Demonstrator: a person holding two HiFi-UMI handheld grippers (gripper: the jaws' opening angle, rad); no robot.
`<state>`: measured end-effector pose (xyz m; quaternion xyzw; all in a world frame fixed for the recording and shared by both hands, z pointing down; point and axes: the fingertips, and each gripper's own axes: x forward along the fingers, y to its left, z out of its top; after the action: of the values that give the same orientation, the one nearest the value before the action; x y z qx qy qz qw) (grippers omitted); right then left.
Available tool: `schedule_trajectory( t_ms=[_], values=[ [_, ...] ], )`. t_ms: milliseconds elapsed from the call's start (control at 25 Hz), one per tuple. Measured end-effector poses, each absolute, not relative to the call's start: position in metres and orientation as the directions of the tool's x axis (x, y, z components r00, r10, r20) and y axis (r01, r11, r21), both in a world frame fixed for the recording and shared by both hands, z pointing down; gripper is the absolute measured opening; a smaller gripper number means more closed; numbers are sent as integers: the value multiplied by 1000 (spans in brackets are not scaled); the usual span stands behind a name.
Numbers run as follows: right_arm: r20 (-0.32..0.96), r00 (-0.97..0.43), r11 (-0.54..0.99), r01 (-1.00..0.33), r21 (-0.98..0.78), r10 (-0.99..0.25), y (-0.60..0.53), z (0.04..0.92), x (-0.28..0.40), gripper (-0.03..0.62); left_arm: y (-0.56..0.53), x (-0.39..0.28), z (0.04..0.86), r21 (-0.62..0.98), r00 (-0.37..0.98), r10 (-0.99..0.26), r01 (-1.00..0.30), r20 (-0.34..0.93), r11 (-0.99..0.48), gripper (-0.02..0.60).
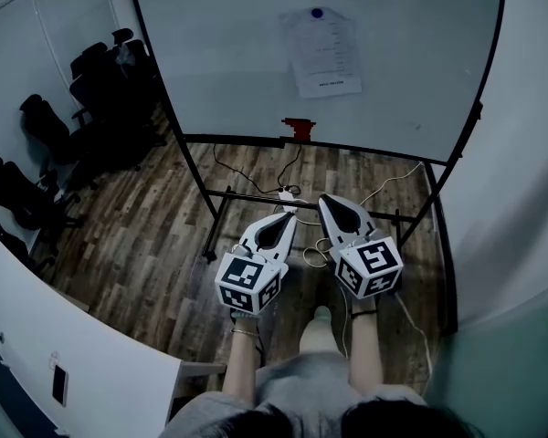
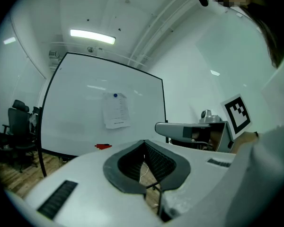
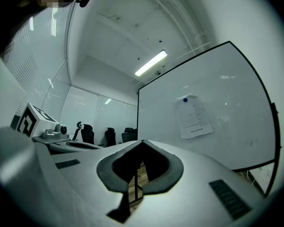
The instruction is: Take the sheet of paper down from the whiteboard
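Observation:
A printed sheet of paper (image 1: pixel 324 51) hangs on the whiteboard (image 1: pixel 228 53), pinned at its top by a blue magnet (image 1: pixel 317 13). The left gripper view has the paper (image 2: pixel 116 110) straight ahead and far off; in the right gripper view the paper (image 3: pixel 194 117) sits up and to the right. My left gripper (image 1: pixel 287 215) and right gripper (image 1: pixel 327 201) are side by side, well short of the board, both shut with nothing between the jaws. Each points level toward the board.
A red eraser (image 1: pixel 299 128) rests on the board's lower ledge. The board stands on a black frame (image 1: pixel 256 196) with cables (image 1: pixel 292 190) on the wooden floor. Black office chairs (image 1: pixel 46 144) crowd the left; a white wall (image 1: pixel 521 199) runs along the right.

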<state>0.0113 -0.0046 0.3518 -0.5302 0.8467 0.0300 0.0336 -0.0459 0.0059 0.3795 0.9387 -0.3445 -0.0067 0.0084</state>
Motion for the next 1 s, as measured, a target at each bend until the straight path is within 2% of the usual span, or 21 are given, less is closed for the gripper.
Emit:
schedule_trajectory(
  t_ms=[1000],
  values=[
    [-105,-463,466,-885,-3,-880,-136,327,68,0,-126,4,358,9,718,-696,-696,-7,-718,6]
  ],
)
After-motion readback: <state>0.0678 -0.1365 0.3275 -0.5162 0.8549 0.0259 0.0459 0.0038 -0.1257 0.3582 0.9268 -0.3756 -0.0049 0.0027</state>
